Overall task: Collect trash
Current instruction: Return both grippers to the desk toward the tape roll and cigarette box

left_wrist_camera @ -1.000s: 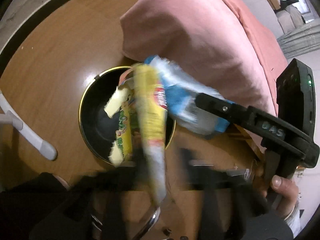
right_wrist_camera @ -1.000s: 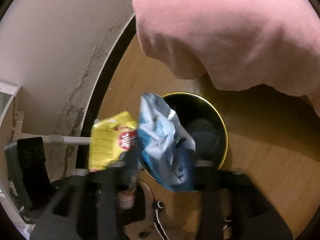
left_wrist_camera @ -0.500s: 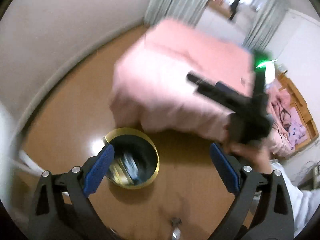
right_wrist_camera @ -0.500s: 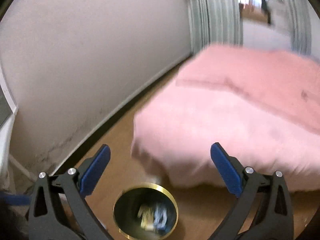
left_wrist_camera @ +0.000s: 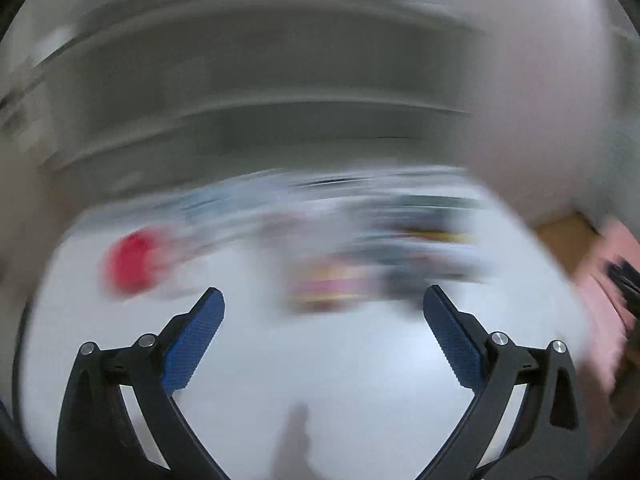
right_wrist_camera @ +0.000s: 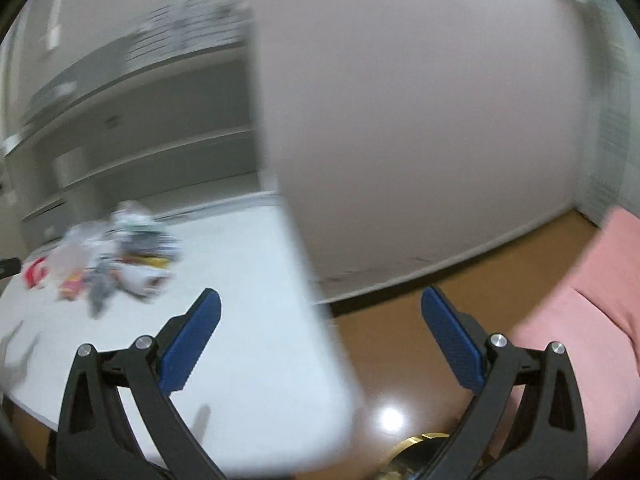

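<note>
Both grippers are wide open and carrying nothing: the left gripper (left_wrist_camera: 323, 308) has its blue pads (left_wrist_camera: 192, 344) spread far apart over the white counter (left_wrist_camera: 320, 380), its jaws having just been opening with nothing between them, and the right gripper (right_wrist_camera: 320, 312) shows the same, jaws just opened out, pads (right_wrist_camera: 190, 344) bare. Left wrist view is heavily smeared, but a jumble of trash (left_wrist_camera: 380, 260) lies ahead on the counter, with a red item (left_wrist_camera: 132, 260) off to its left, well apart from the pads. From the right wrist view the same trash pile (right_wrist_camera: 120, 256) sits at the far left end of the counter (right_wrist_camera: 248, 320), a red piece (right_wrist_camera: 34, 274) at its edge; what each wrapper is cannot be told through the blur. Right gripper hangs over the counter's near corner and the wooden floor (right_wrist_camera: 400, 328). Down at the bottom edge, between the right gripper's fingers, a gold rim of the bin (right_wrist_camera: 420, 440) peeks into view on the floor. Pink bedding (right_wrist_camera: 580, 320) fills the right side, and grey shelves (right_wrist_camera: 140, 120) stand behind the counter against a plain wall (right_wrist_camera: 420, 120).
</note>
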Tool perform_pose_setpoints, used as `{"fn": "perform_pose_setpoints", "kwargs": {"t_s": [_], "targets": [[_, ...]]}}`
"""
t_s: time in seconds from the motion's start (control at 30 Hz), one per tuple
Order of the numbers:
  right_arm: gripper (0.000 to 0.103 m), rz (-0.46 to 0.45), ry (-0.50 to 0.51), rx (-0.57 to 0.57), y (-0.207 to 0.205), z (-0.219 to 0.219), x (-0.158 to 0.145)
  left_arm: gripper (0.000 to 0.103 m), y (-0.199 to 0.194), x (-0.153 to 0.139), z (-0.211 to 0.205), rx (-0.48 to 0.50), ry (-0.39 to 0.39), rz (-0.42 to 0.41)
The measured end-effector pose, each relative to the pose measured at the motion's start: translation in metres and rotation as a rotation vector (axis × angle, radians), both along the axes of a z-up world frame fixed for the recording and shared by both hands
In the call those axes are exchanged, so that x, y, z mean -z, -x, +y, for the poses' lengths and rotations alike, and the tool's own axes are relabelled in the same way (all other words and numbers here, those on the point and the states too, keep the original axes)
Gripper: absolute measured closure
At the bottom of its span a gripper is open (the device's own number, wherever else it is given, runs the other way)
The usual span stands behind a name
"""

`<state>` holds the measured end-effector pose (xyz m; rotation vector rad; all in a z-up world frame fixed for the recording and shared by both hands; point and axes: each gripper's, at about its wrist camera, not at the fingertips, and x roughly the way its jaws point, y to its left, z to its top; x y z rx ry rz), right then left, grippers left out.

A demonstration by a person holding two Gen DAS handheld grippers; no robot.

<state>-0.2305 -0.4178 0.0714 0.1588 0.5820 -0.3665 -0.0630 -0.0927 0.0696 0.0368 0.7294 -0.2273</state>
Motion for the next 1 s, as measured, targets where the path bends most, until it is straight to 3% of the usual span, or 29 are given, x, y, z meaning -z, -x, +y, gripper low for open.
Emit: {"fn": "perform_pose_setpoints", "kwargs": {"t_s": [0.13, 0.23, 0.37, 0.53, 0.73, 1.0], "targets": [[0.006, 0.043, -0.080, -0.184, -0.080, 0.044, -0.008, 0.007, -0.036, 0.019, 0.101, -0.247, 0.002, 0.110], [0.006, 0.087, -0.115, -0.279, -0.124, 0.069, -0.011, 0.007, -0.055, 0.030, 0.129, -0.294, 0.004, 0.160], [0.006, 0.160, -0.114, -0.352, -0.176, 0.094, -0.010, 0.007, -0.075, 0.043, 0.127, -0.254, 0.044, 0.213], [0.006, 0.252, -0.169, -0.359, -0.231, 0.099, 0.013, 0.007, -0.103, 0.064, 0.118, -0.202, -0.003, 0.232], [0.006, 0.315, -0.206, -0.336, -0.265, 0.087, 0.034, 0.007, -0.133, 0.073, 0.116, -0.212, 0.026, 0.246], [0.009, 0.333, -0.210, -0.363, -0.276, 0.077, 0.043, 0.007, -0.163, 0.078, 0.118, -0.232, 0.032, 0.261]]}}
